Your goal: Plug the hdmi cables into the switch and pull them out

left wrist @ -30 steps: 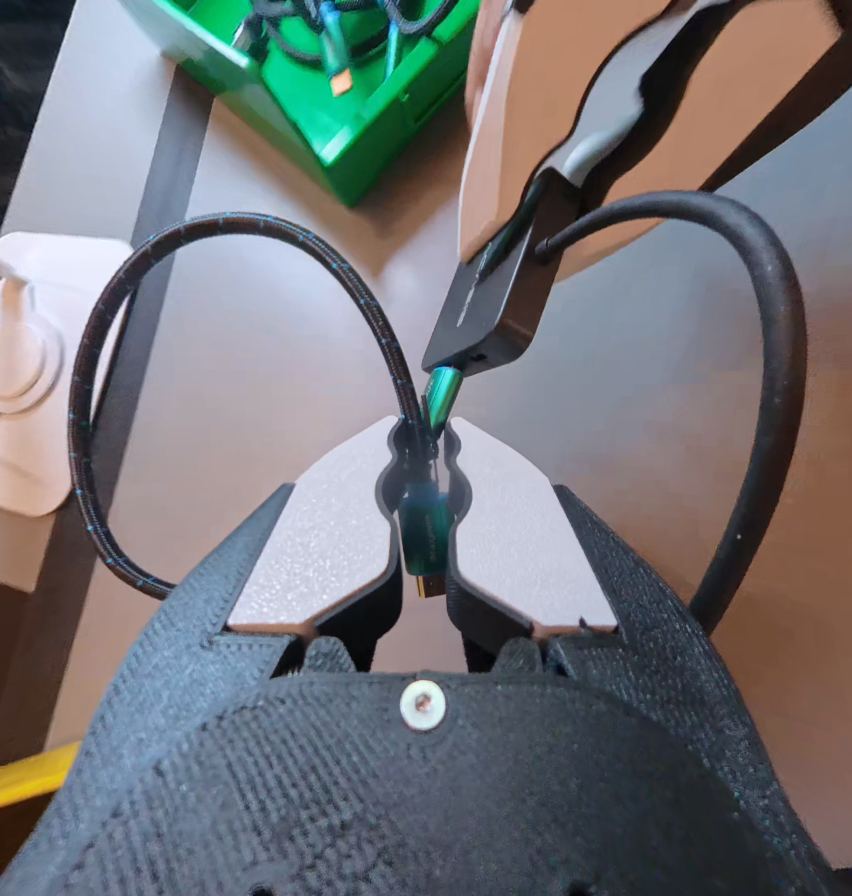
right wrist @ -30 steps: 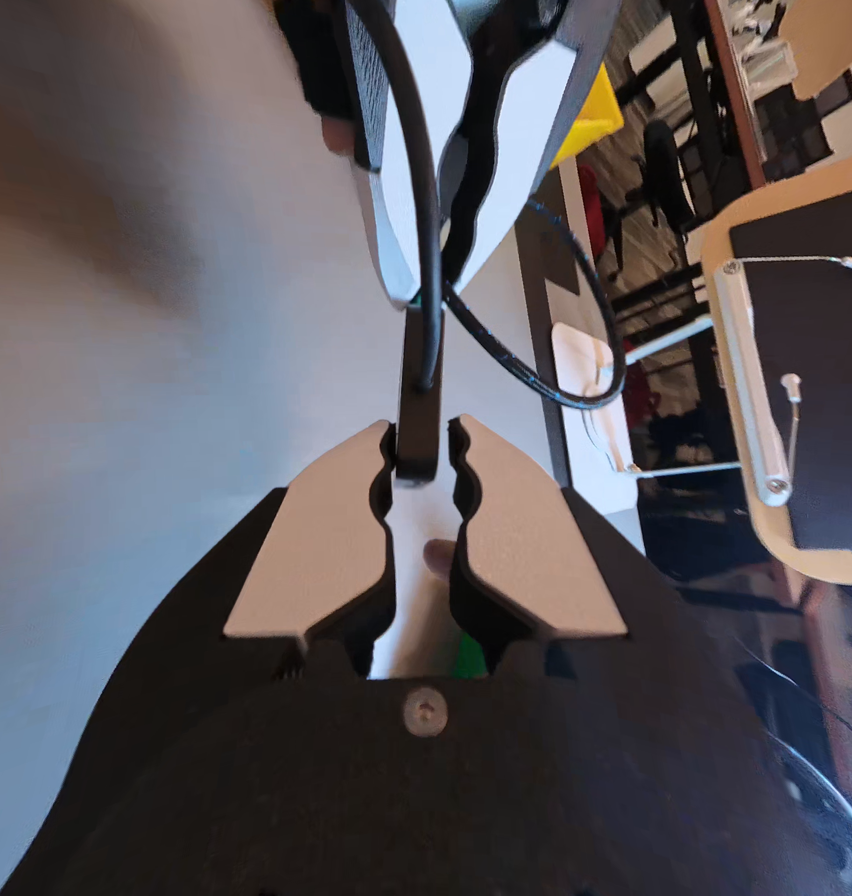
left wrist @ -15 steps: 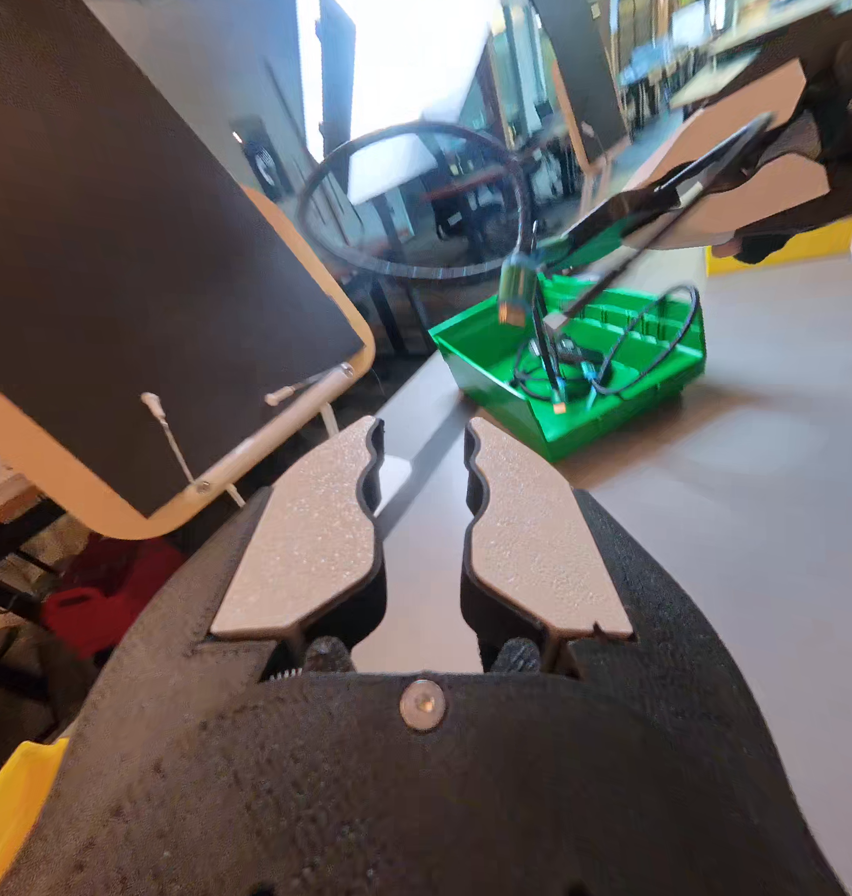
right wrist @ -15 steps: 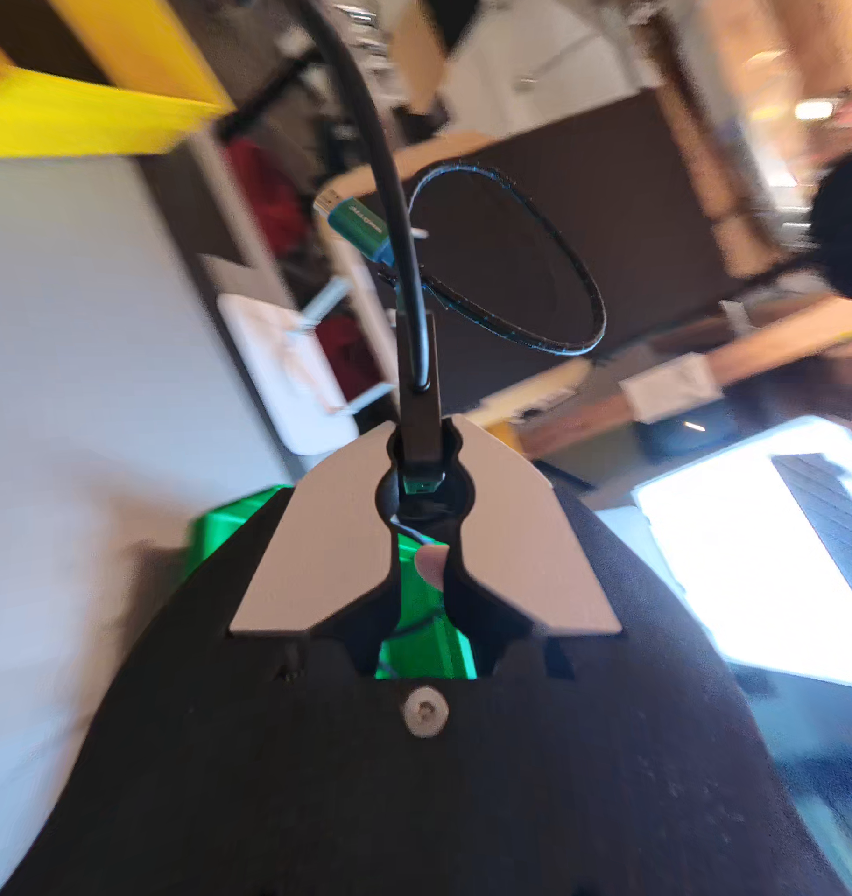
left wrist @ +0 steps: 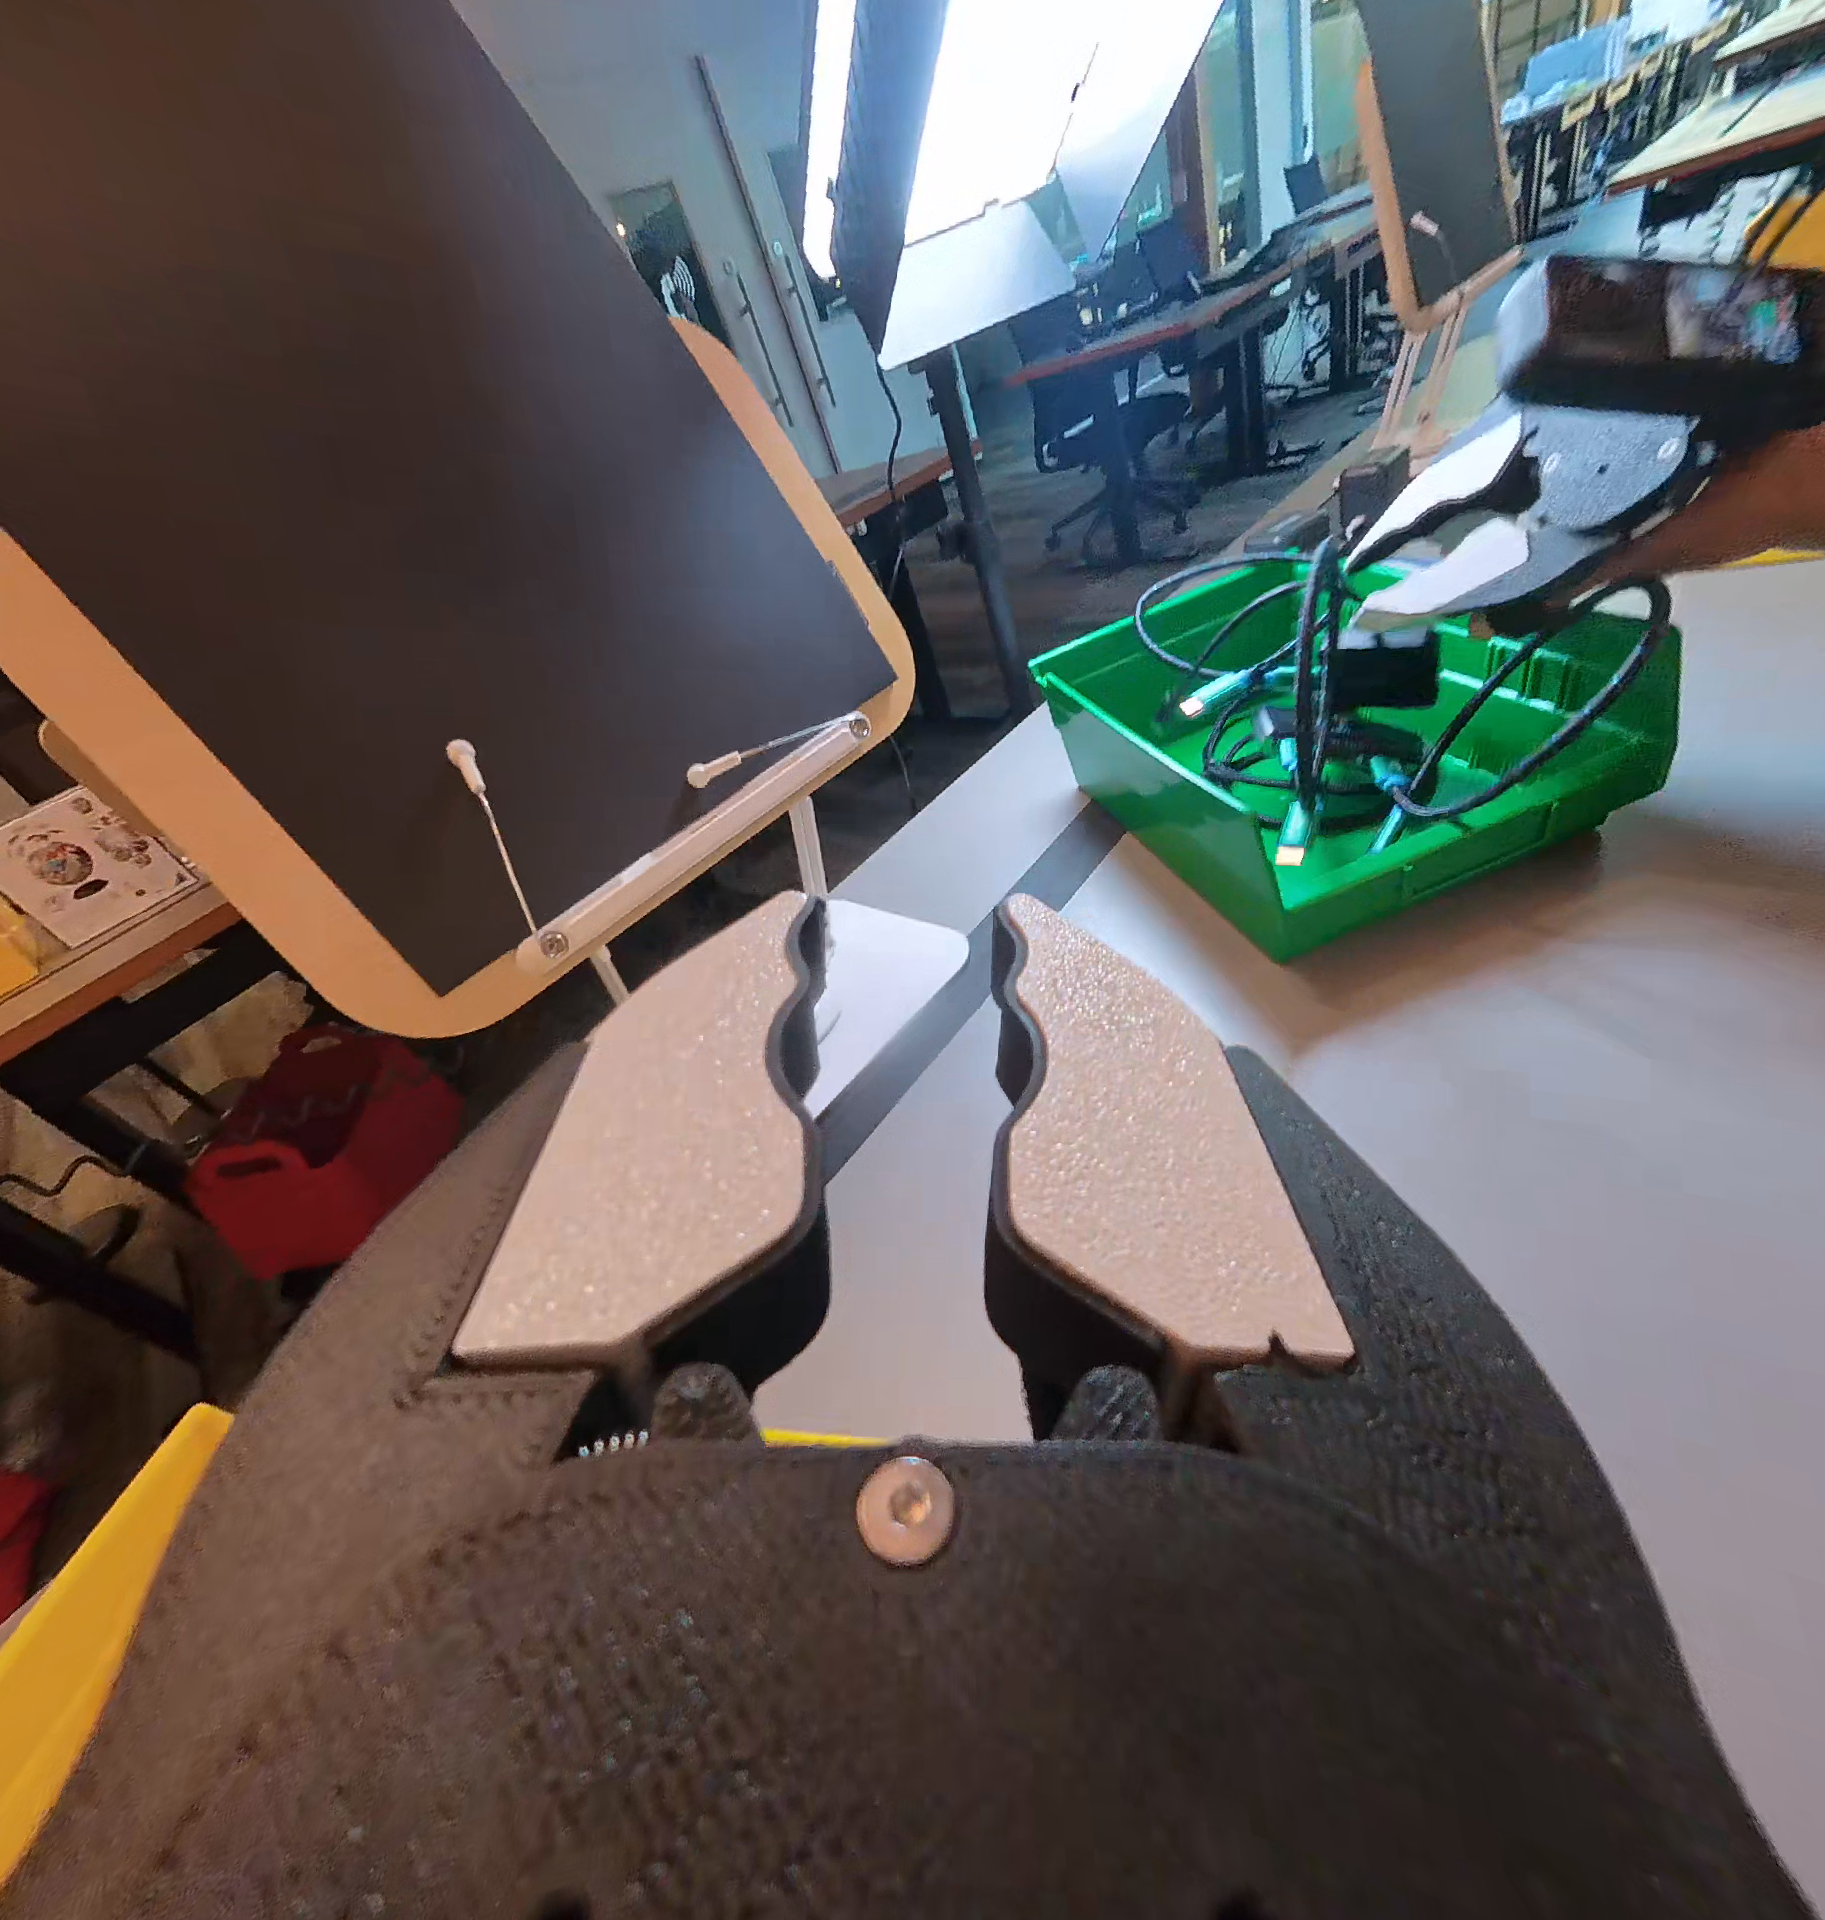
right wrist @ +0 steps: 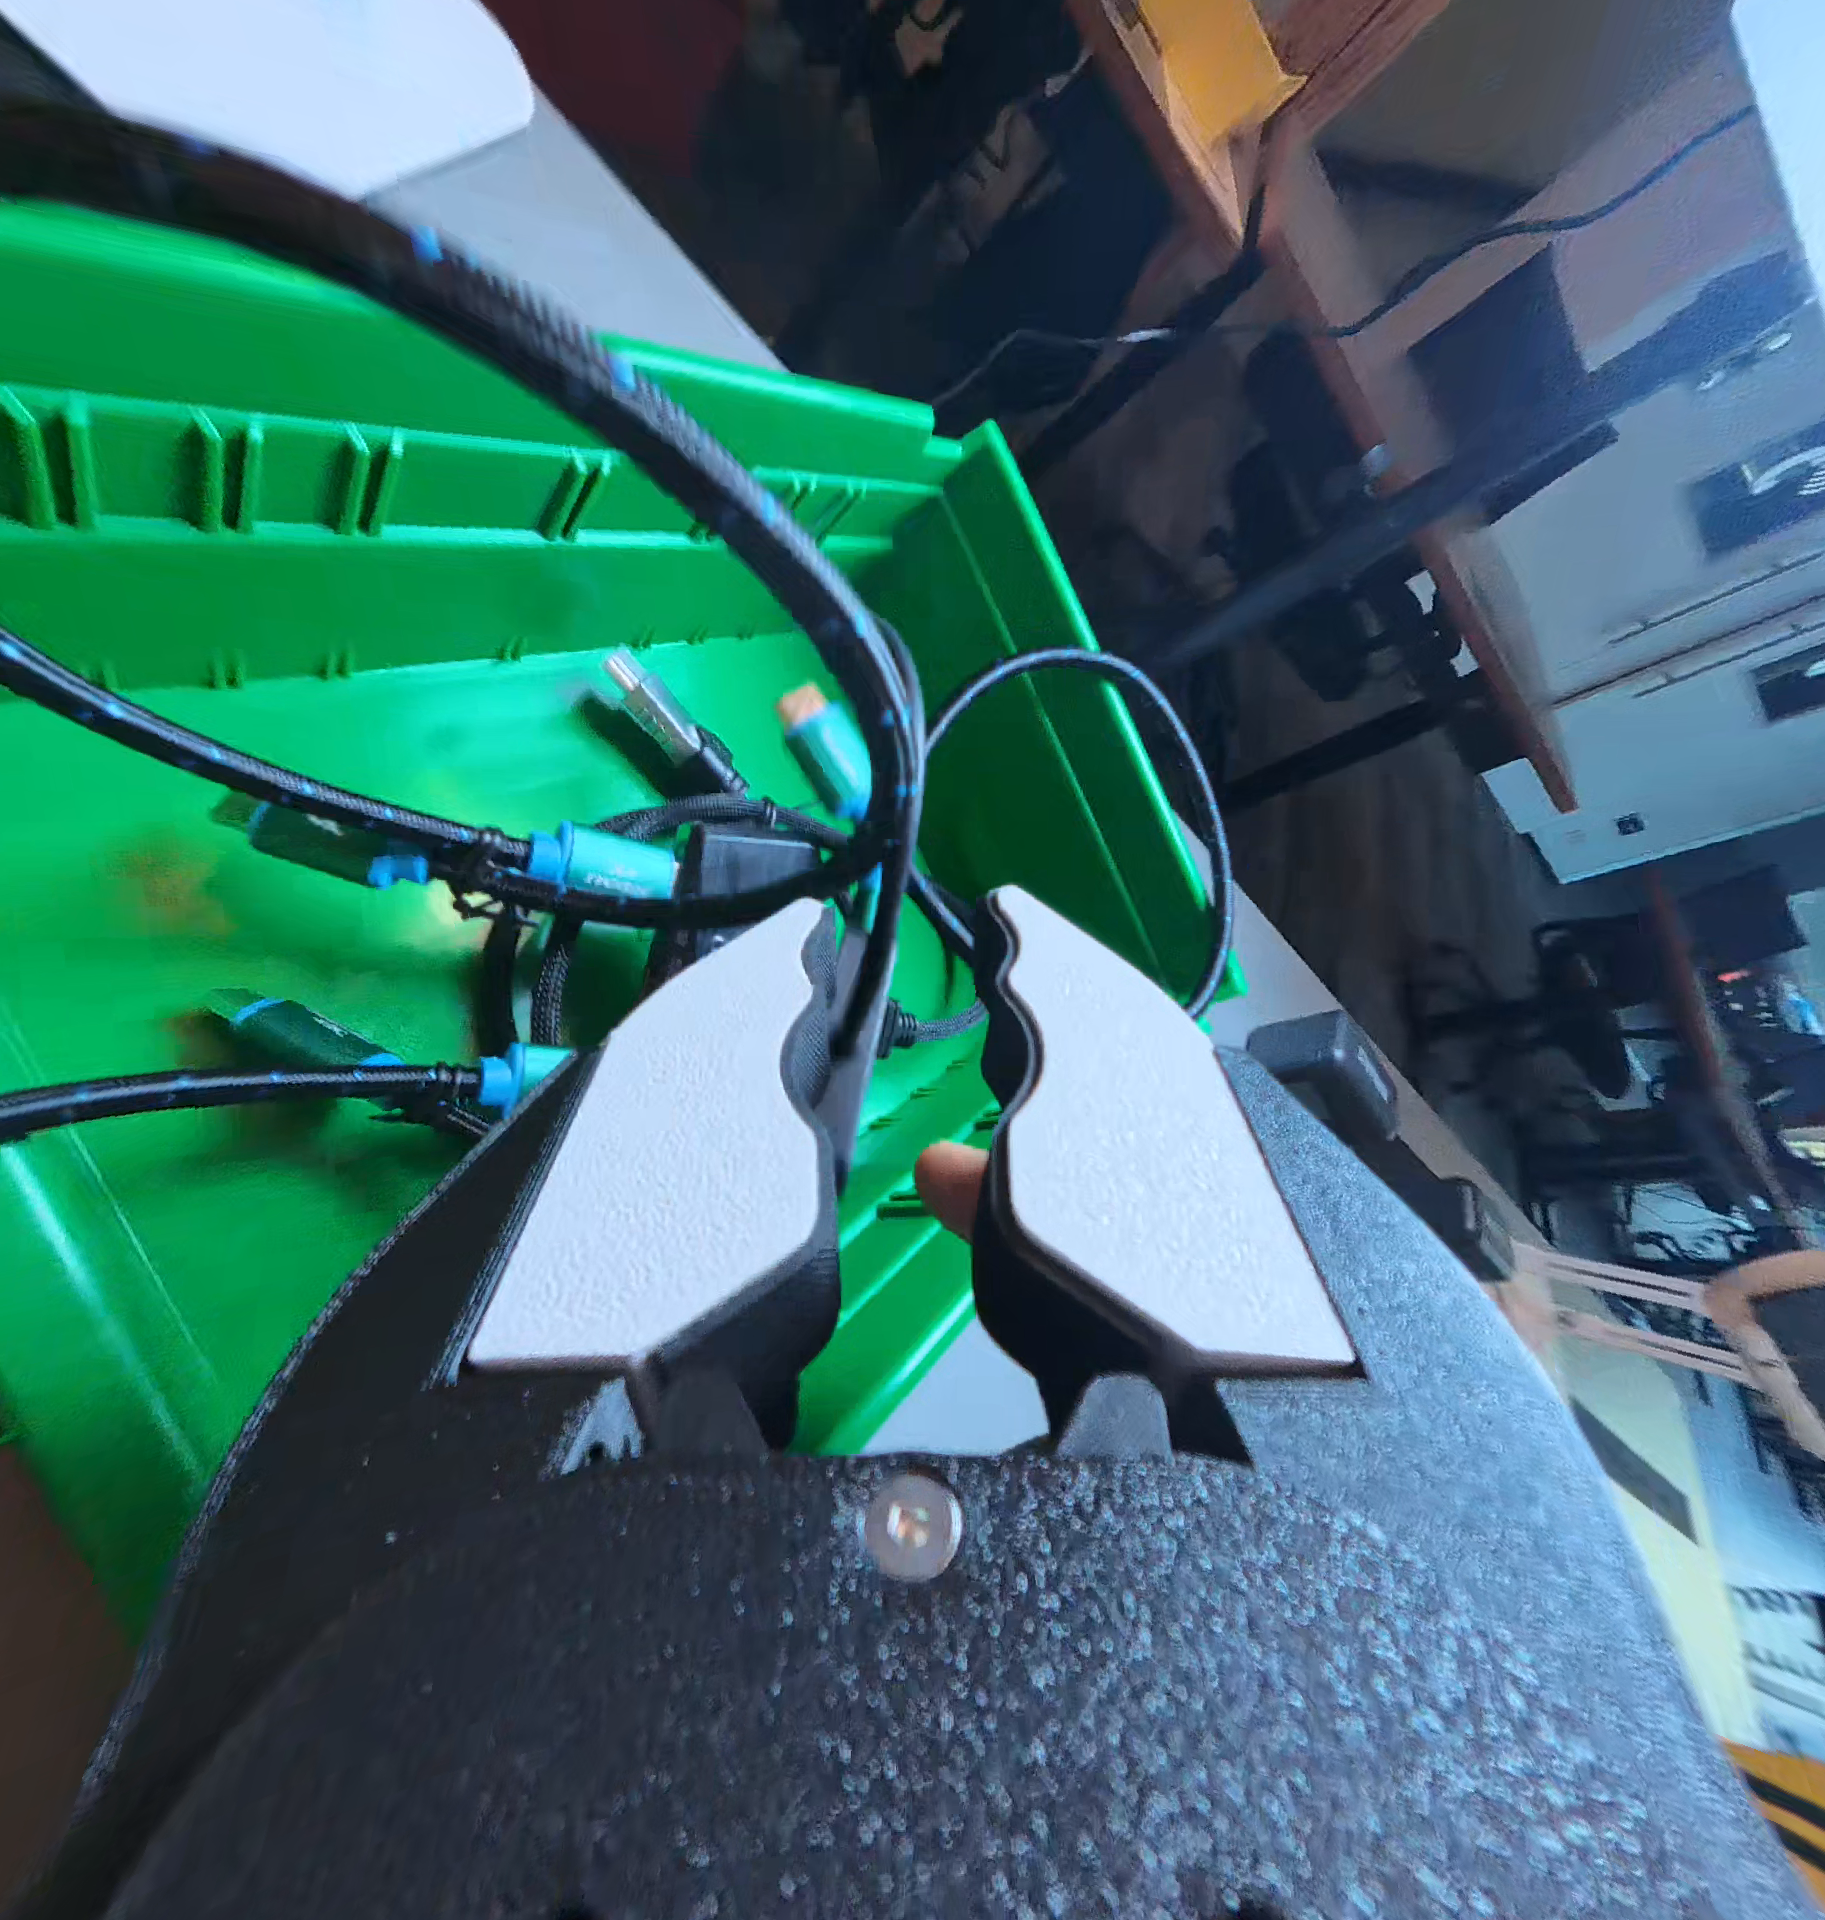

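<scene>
Grey pads on the left hand-held gripper (left wrist: pixel 900 940) stand apart with nothing between them; it hangs released over the pale worktop (left wrist: pixel 1510 1195), well away from the work. For this step it should wait there, out of the way.

Farther off, the green bin (left wrist: pixel 1334 914) sits near the worktop's edge, full of braided hdmi cables (left wrist: pixel 1303 727) with blue-green plugs. The right hand-held gripper (right wrist: pixel 903 930) reaches down into that bin. Its pads are spread too, yet a thin black part of the switch (left wrist: pixel 1381 675) rests against one pad in the right wrist view. I think it is letting the switch go, but the blur makes this hard to be sure of. The black switch hangs just under the fingers, above the cable pile.

To do it well, the pads should open wide and lift straight up, slowly, so no loop of cable catches and gets dragged out. The switch should land flat among the cables, not on the rim.

Some plugs carry small writing, too blurred to make out.
</scene>
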The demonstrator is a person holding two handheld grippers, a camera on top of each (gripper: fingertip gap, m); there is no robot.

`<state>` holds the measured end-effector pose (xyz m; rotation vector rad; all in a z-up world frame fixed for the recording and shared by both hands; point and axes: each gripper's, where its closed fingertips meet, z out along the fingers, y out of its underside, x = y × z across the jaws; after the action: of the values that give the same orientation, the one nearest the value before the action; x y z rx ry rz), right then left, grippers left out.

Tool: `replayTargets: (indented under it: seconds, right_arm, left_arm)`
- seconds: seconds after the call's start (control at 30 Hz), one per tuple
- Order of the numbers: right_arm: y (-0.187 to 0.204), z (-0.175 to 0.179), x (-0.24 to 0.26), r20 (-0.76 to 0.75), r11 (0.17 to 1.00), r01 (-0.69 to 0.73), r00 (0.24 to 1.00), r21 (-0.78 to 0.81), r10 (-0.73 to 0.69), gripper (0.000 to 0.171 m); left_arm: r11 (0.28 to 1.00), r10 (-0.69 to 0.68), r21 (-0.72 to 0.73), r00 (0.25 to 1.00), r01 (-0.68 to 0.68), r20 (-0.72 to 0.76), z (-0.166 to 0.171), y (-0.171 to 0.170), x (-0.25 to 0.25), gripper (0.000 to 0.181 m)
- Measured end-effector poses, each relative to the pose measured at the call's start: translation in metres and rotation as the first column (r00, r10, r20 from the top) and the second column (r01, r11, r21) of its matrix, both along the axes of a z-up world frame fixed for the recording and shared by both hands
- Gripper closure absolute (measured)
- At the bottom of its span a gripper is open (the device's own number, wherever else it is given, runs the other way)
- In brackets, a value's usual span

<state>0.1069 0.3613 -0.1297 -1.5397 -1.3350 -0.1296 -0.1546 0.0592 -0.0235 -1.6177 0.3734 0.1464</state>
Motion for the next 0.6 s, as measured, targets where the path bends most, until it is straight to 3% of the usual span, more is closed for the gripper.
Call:
replayTargets:
  seconds: [0.17,0.3,0.37,0.43,0.53,0.6]
  right_arm:
    - [-0.022,0.043,0.001,-0.226,0.995,-0.083,0.972,-0.059,0.068,0.145]
    - [-0.047,0.079,0.002,-0.318,0.989,-0.144,0.940,-0.034,0.126,0.144]
    - [-0.069,0.088,-0.003,-0.310,0.977,-0.207,0.933,-0.054,0.181,0.144]
    - [-0.097,0.078,-0.010,-0.214,0.947,-0.297,0.939,-0.119,0.268,0.144]
    - [-0.139,0.038,-0.016,0.010,0.886,-0.382,0.917,-0.263,0.398,0.144]
    - [-0.154,0.009,-0.022,0.125,0.860,-0.379,0.889,-0.343,0.441,0.143]
  left_arm:
    - [0.983,0.037,-0.175,0.996,-0.051,-0.083,-0.028,-0.003,-0.013,0.147]
    - [0.902,0.053,-0.414,0.984,-0.120,-0.171,-0.068,-0.021,-0.037,0.146]
    - [0.817,0.022,-0.564,0.984,-0.120,-0.178,-0.096,-0.040,-0.048,0.143]
    - [0.668,-0.058,-0.738,0.983,-0.091,-0.174,-0.132,-0.072,-0.053,0.140]
    - [0.417,-0.101,-0.900,0.978,-0.125,-0.183,-0.178,-0.117,-0.069,0.136]
    - [0.340,-0.060,-0.930,0.984,-0.138,-0.168,-0.195,-0.124,-0.078,0.133]
